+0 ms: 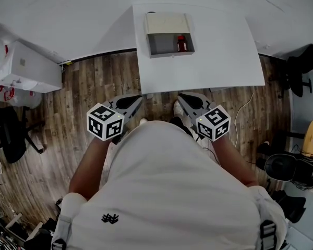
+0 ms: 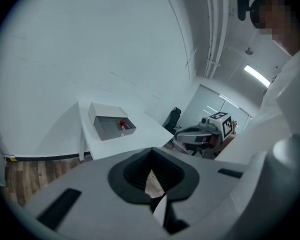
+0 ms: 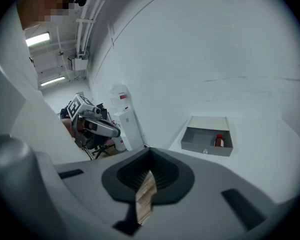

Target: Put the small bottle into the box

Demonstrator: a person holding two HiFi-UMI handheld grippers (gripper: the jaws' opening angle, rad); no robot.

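A small red bottle (image 1: 182,43) stands upright in the right part of a grey open box (image 1: 167,44) at the far side of the white table (image 1: 214,66). The box's lid (image 1: 167,23) lies behind it. Both grippers are held close to my body, short of the table's near edge. My left gripper (image 1: 137,102) and right gripper (image 1: 183,100) are shut with nothing in them. In the left gripper view the box (image 2: 108,127) and bottle (image 2: 122,124) lie far ahead. The right gripper view shows the box (image 3: 205,144) and bottle (image 3: 219,140) far off too.
Wooden floor lies under me. A white cabinet (image 1: 27,67) stands on the floor at the left, with a black chair (image 1: 10,134) nearer. Another black office chair (image 1: 302,66) and dark gear stand at the right. A white cable (image 1: 245,105) runs by the table's right corner.
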